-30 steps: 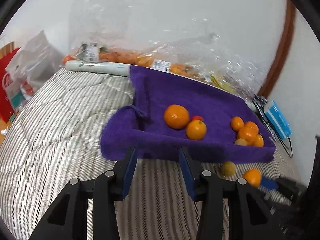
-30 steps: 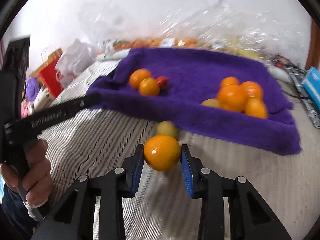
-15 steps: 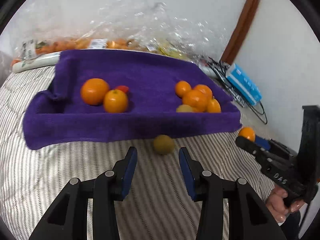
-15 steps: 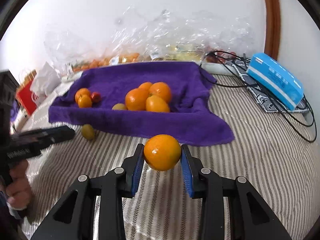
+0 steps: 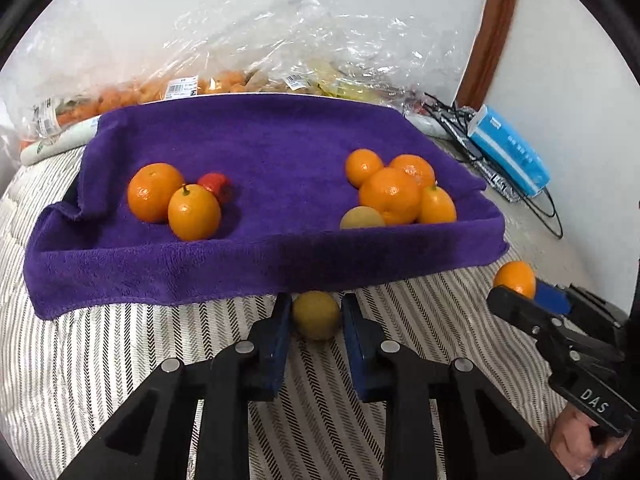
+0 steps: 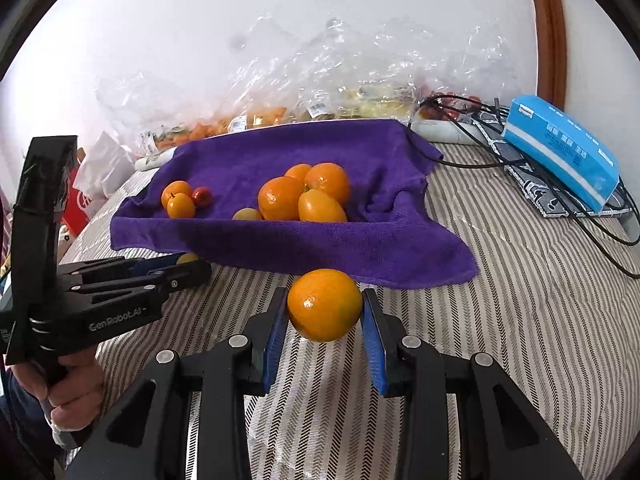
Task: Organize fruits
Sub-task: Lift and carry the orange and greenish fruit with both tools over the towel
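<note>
A purple towel (image 5: 260,136) lies on striped bedding. On its left part sit two oranges (image 5: 154,190) and a small red fruit (image 5: 216,186); on its right part, several oranges (image 5: 390,194) and a yellow fruit (image 5: 362,218). In front of the towel's near edge, my left gripper (image 5: 314,304) is closing its jaws on a yellow-green fruit (image 5: 316,318) on the bedding, with both pads against it. My right gripper (image 6: 324,294) is shut on an orange (image 6: 324,314), held just above the bedding near the towel's front right corner (image 6: 460,268).
Clear plastic bags of fruit (image 5: 224,80) line the wall behind the towel. A blue tissue pack (image 6: 560,152) and black cables (image 6: 600,224) lie at the right. A red bag (image 6: 76,204) and white bag stand at the far left.
My left gripper swung right along the towel's front, came up to the yellow-green fruit and closed around it. The right gripper moved right with its orange, then held still.
</note>
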Tool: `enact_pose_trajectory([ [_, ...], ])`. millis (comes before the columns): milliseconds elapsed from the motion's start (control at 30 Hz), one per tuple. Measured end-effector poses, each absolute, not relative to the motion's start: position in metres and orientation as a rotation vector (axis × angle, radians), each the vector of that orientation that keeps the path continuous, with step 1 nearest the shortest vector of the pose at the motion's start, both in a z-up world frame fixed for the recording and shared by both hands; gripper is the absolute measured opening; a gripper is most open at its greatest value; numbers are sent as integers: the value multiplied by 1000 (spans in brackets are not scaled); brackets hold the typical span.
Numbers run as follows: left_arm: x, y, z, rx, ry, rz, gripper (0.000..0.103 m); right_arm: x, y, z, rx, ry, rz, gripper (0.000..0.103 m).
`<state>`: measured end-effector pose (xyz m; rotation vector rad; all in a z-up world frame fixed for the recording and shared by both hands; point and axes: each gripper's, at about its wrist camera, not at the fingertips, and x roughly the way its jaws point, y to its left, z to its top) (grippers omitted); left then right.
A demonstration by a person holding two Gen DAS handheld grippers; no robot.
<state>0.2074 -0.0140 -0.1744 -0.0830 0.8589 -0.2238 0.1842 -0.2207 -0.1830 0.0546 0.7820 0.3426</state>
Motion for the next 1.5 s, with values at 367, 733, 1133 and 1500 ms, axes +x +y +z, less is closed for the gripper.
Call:
enact_pose_trajectory([
  [367,209,-6,-176,-139,856,-213,24,185,-221,-182,61,779,347,36],
  [733,189,-14,-159,-102,732,-277,24,184,-222,-182,80,777,345,36],
  [1133,180,-7,-149,-143,663,-260,24,182,-224,-182,93,767,338,36],
  [1500,176,-6,-146,-144,643,-258,24,181,-227,-180,106,753,333,36],
])
